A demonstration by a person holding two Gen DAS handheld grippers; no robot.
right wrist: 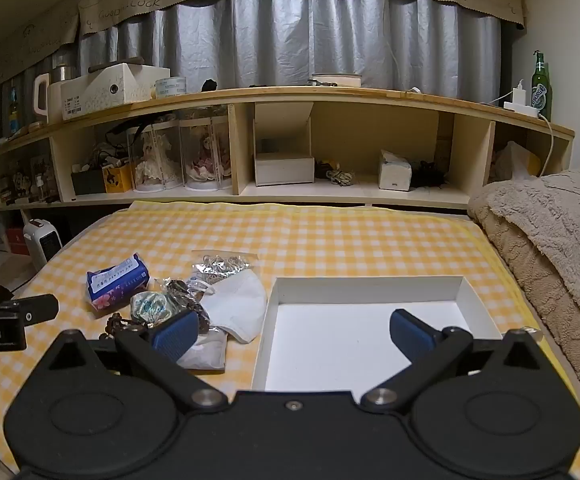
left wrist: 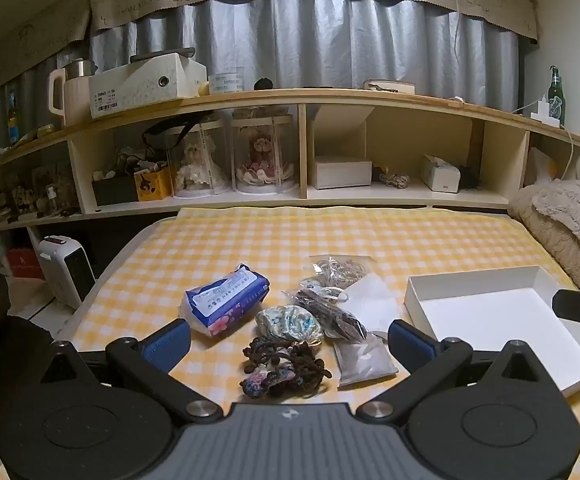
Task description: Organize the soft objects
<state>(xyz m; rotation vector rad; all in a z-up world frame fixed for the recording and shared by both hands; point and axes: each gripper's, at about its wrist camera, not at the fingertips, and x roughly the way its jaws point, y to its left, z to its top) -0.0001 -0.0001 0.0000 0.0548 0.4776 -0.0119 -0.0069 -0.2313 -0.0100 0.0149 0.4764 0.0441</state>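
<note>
Left gripper is spread wide and holds nothing, poised low over the yellow checked bed sheet with the dark scrunchie bundle between its blue pads; right gripper is likewise wide and empty, hanging above the near edge of the white box. Beyond the scrunchies lie a pale patterned pouch, a blue tissue pack, a white face mask and clear bags of hair ties, all clustered just left of the box. Farther back: beige blanket at right, wooden shelf unit, grey curtain.
</note>
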